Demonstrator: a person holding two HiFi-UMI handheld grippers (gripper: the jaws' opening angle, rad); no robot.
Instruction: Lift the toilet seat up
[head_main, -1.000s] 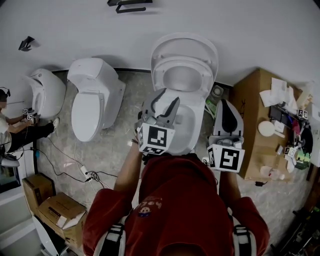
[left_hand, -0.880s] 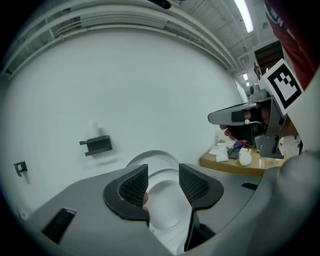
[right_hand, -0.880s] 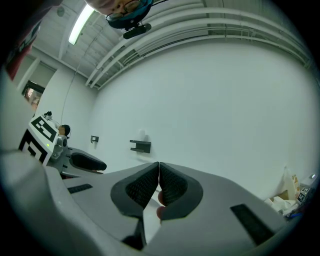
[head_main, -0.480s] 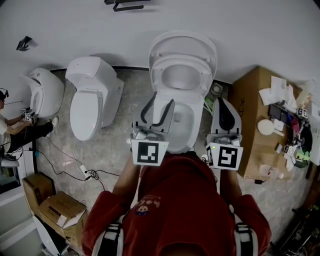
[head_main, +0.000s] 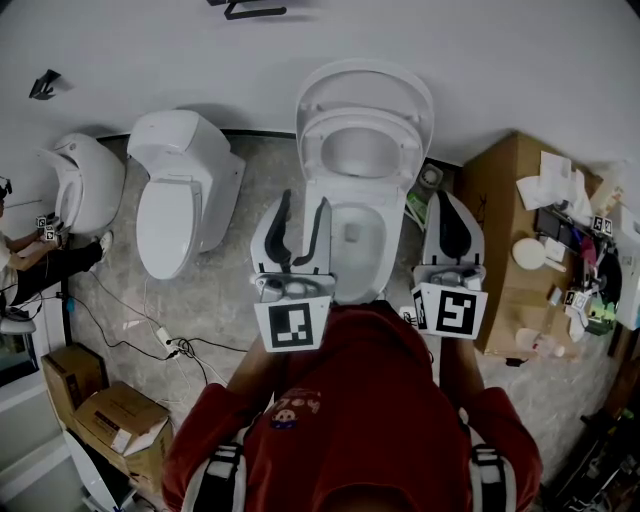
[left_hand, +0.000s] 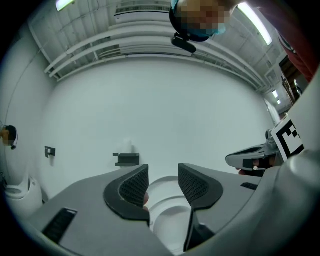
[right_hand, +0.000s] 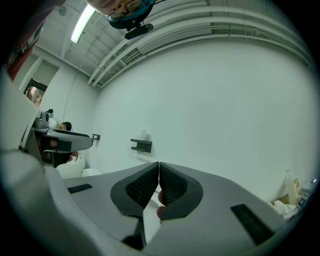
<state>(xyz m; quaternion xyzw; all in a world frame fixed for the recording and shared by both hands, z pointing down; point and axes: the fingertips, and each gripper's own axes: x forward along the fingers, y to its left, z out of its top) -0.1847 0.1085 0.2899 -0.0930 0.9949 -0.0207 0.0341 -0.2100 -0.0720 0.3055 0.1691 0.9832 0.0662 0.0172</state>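
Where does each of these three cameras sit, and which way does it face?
Head view: on the person's head, looking steeply down at the toilet; the red shirt, left hand-held gripper and right hand-held gripper show.
Left gripper view: on the left hand-held gripper, facing the white wall; its jaws show, apart.
Right gripper view: on the right hand-held gripper, facing that wall; its jaws show, together.
Shared: both gripper views show the dark wall bracket.

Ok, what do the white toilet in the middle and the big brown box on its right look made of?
White toilet bowl: probably glazed ceramic; smooth, glossy, thick rounded rim. Its raised white lid: likely plastic, thin and moulded. Big brown box: matt cardboard, by its dull surface and sharp folded edges.
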